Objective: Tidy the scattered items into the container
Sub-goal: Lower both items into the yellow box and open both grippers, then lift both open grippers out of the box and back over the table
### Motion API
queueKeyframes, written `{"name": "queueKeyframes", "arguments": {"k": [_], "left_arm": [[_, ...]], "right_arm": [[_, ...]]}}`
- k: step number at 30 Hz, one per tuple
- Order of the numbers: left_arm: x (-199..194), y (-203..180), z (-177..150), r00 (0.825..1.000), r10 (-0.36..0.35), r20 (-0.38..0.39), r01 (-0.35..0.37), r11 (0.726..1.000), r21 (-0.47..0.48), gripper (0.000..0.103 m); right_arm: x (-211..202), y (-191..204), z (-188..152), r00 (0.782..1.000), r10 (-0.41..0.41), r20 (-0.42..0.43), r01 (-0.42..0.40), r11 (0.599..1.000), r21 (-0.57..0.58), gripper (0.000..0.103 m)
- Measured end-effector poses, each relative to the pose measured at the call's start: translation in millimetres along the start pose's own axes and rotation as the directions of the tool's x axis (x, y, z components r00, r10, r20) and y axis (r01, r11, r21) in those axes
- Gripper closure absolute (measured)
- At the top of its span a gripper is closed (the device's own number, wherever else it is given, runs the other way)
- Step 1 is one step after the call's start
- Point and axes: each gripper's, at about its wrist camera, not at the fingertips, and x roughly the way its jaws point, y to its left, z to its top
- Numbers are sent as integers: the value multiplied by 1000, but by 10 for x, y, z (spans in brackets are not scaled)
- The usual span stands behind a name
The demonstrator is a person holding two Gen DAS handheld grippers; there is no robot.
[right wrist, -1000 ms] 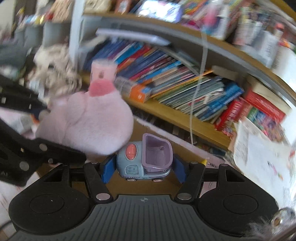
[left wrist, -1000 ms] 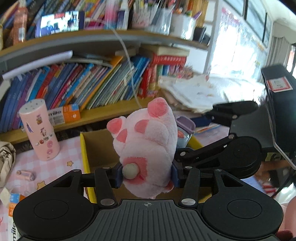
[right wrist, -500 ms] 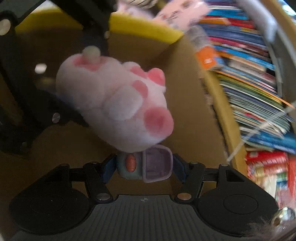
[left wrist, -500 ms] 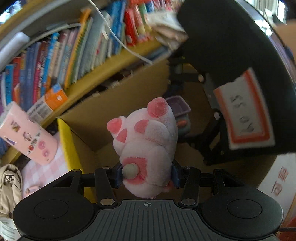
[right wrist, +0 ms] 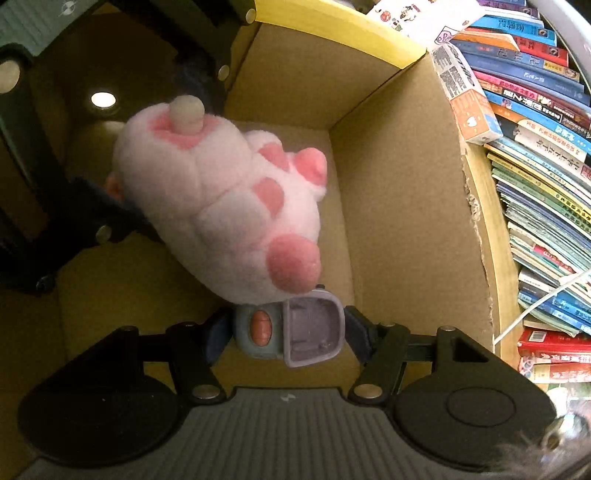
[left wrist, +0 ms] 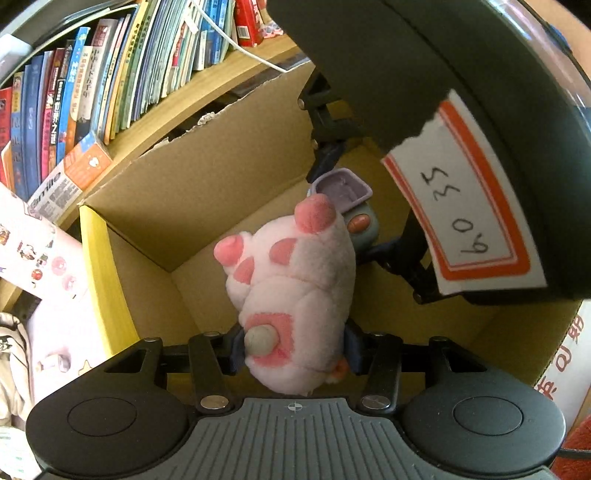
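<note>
The white label with an orange border (left wrist: 467, 221) on the right gripper's housing is seen only in the left wrist view. The cardboard box's yellow rim (right wrist: 343, 26) from the far side, and the left gripper's body above the plush, are seen only in the right wrist view.

Both grippers are pointed steeply down into the cardboard box (left wrist: 192, 199). The pink plush toy (left wrist: 295, 291) sits between the pads of the left gripper (left wrist: 293, 350), whose jaws are opening; the pads still touch its sides. The small toy car (right wrist: 291, 328) is clamped at medium width in the right gripper (right wrist: 286, 334), just under the plush.

Compared with a second ago, the shelf of books (left wrist: 110, 74) has been pushed to the picture edges, and the box interior now fills both views.
</note>
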Motion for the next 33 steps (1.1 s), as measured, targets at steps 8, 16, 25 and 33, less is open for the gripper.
{"name": "queueKeyframes", "arguments": {"k": [8, 16, 25, 33], "left_arm": [[-80, -91, 29, 1000, 14, 11, -14, 1000, 16, 41], [-322, -118, 24, 996, 44, 77, -45, 999, 3, 28], [-458, 27, -80, 995, -2, 99, 10, 997, -78, 27], [-491, -1, -251, 993, -73, 98, 89, 980, -179, 33]], "right_arm": [[-81, 18, -26, 999, -11, 32, 11, 1000, 6, 22], [-270, -2, -13, 997, -34, 73, 30, 998, 51, 20], [-452, 32, -39, 995, -40, 93, 30, 995, 100, 20], [-357, 343, -261, 999, -31, 16, 30, 999, 39, 21]]}}
